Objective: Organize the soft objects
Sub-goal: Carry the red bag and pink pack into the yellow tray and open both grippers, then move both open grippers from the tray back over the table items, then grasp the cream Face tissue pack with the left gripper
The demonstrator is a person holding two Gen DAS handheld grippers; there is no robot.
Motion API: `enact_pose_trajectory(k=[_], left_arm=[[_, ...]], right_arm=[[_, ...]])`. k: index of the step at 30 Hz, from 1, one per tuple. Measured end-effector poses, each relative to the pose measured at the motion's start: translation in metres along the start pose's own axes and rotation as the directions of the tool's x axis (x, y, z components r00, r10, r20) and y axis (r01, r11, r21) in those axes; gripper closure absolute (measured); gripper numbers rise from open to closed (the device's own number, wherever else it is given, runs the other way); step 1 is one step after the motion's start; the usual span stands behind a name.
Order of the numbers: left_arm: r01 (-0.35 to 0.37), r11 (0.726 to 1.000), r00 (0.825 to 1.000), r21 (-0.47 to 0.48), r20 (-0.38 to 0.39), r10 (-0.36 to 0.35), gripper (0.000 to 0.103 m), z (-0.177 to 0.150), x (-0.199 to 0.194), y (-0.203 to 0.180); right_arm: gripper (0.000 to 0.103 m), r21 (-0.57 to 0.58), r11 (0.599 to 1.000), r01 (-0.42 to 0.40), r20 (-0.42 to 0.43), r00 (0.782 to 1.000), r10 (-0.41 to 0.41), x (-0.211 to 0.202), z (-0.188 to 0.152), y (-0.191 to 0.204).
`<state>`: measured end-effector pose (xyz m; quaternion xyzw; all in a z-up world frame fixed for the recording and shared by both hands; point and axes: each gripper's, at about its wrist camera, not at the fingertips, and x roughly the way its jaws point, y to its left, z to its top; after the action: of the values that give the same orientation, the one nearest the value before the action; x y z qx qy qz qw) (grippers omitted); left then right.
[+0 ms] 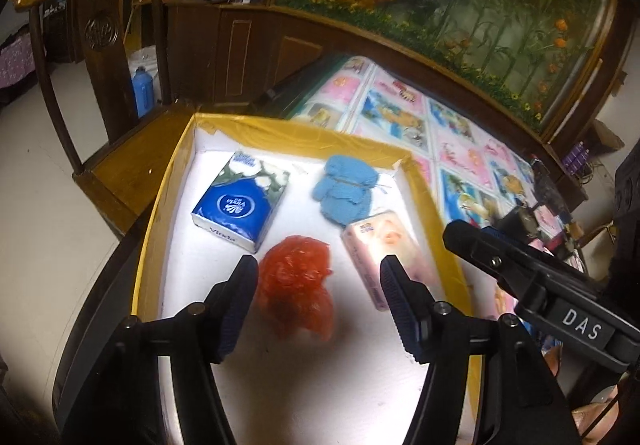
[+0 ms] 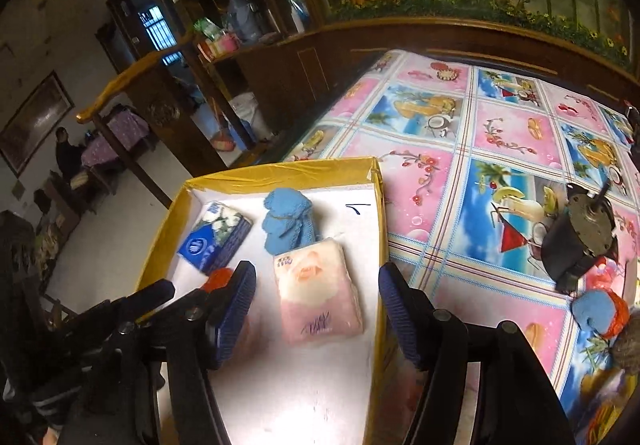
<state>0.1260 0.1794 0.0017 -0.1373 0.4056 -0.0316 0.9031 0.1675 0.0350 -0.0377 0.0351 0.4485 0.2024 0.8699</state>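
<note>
A shallow box (image 1: 176,181) with yellow taped walls and a white floor sits on the desk (image 2: 500,149), which is covered by a pink and blue picture cloth, and four soft things lie inside it. The left gripper (image 1: 316,301) hovers over the near part of the box with its fingers (image 1: 236,305) spread wide and empty, a crumpled red plastic bag (image 1: 296,285) lying on the floor of the box between them. That bag looks almost weightless, slippery and shapeless, so a pinch through its bunched middle would probably hold better than one at a loose edge; its long axis runs roughly from the near side toward the far wall. Beyond it to the left lies a blue Vinda tissue pack (image 1: 240,205), squashy but boxy, its long axis angled toward the far right corner and best squeezed across its short width. A blue knitted bundle (image 1: 346,191) rests near the far wall, soft and grippy, easy to take anywhere. A pink tissue pack (image 2: 318,291) lies just beside the right wall, its length running near to far. The right gripper (image 2: 316,309) hangs above that pink pack, fingers (image 2: 396,309) likewise spread and holding nothing. Another blue and orange soft lump (image 2: 596,311) waits on the desk outside the box, well apart to the right, near a dark motor-like object (image 2: 580,245).
</note>
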Motion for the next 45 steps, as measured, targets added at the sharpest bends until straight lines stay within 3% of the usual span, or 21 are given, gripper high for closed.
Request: enact_pose_trajectory(k=[2, 5, 10, 13, 15, 17, 20, 22, 25, 28, 31, 35, 38, 41, 45], left_arm=[[0.023, 1.0, 0.999, 0.016, 0.036, -0.023, 0.04, -0.006, -0.014, -0.01], [0.048, 0.996, 0.996, 0.072, 0.077, -0.054, 0.04, -0.017, -0.033, -0.032], [0.116, 0.976, 0.987, 0.183, 0.087, -0.134, 0.035, -0.042, -0.051, -0.078], [0.161, 0.959, 0.983, 0.232, 0.051, -0.177, 0.032, -0.058, -0.05, -0.103], [0.185, 0.946, 0.98, 0.266, 0.015, -0.196, 0.032, -0.069, -0.045, -0.119], [0.198, 0.935, 0.979, 0.294, -0.01, -0.204, 0.032, -0.078, -0.043, -0.131], [0.206, 0.924, 0.978, 0.321, -0.032, -0.207, 0.032, -0.088, -0.043, -0.138], [0.209, 0.92, 0.977, 0.33, -0.041, -0.207, 0.032, -0.093, -0.044, -0.141], [0.208, 0.92, 0.978, 0.332, -0.053, -0.202, 0.032, -0.094, -0.039, -0.145], [0.204, 0.921, 0.979, 0.332, -0.077, -0.189, 0.032, -0.095, -0.03, -0.153], [0.194, 0.906, 0.98, 0.377, -0.117, -0.162, 0.032, -0.093, -0.016, -0.17], [0.152, 0.874, 0.981, 0.462, -0.175, -0.078, 0.032, -0.086, 0.008, -0.192], [0.169, 0.853, 0.965, 0.493, -0.257, -0.042, 0.032, -0.078, 0.025, -0.202], [0.117, 0.855, 0.963, 0.505, -0.267, 0.025, 0.033, -0.07, 0.04, -0.206], [0.135, 0.834, 0.942, 0.535, -0.33, 0.059, 0.033, -0.07, 0.056, -0.21]], right_arm=[[0.035, -0.018, 1.0, 0.015, 0.024, 1.0, -0.015, -0.02, -0.009, -0.006], [0.035, -0.001, 1.0, -0.027, 0.076, 0.997, 0.027, -0.055, -0.017, -0.027], [0.033, 0.016, 0.988, 0.152, 0.039, 0.988, -0.152, -0.086, -0.027, -0.088], [0.033, 0.059, 0.976, 0.209, -0.056, 0.977, -0.206, -0.085, -0.041, -0.134], [0.033, 0.065, 0.981, 0.184, -0.099, 0.979, -0.177, -0.089, -0.058, -0.149], [0.033, 0.036, 0.995, 0.094, -0.16, 0.983, -0.087, -0.099, -0.082, -0.151], [0.033, -0.029, 0.999, -0.033, -0.196, 0.98, 0.027, -0.129, -0.122, -0.138], [0.031, -0.057, 0.997, -0.044, -0.17, 0.985, 0.033, -0.15, -0.143, -0.134], [0.025, -0.031, 0.999, 0.04, -0.083, 0.996, -0.042, -0.18, -0.165, -0.145], [0.025, 0.039, 0.988, 0.147, -0.005, 0.989, -0.147, -0.198, -0.175, -0.162], [0.025, 0.145, 0.979, 0.141, 0.072, 0.986, -0.152, -0.206, -0.18, -0.184], [0.025, 0.234, 0.968, 0.093, 0.091, 0.989, -0.117, -0.205, -0.192, -0.205], [0.025, 0.257, 0.965, 0.054, 0.12, 0.989, -0.088, -0.207, -0.19, -0.211], [0.025, 0.271, 0.963, 0.018, 0.124, 0.991, -0.054, -0.207, -0.191, -0.213], [0.025, 0.272, 0.962, -0.009, 0.15, 0.988, -0.034, -0.211, -0.192, -0.214]])
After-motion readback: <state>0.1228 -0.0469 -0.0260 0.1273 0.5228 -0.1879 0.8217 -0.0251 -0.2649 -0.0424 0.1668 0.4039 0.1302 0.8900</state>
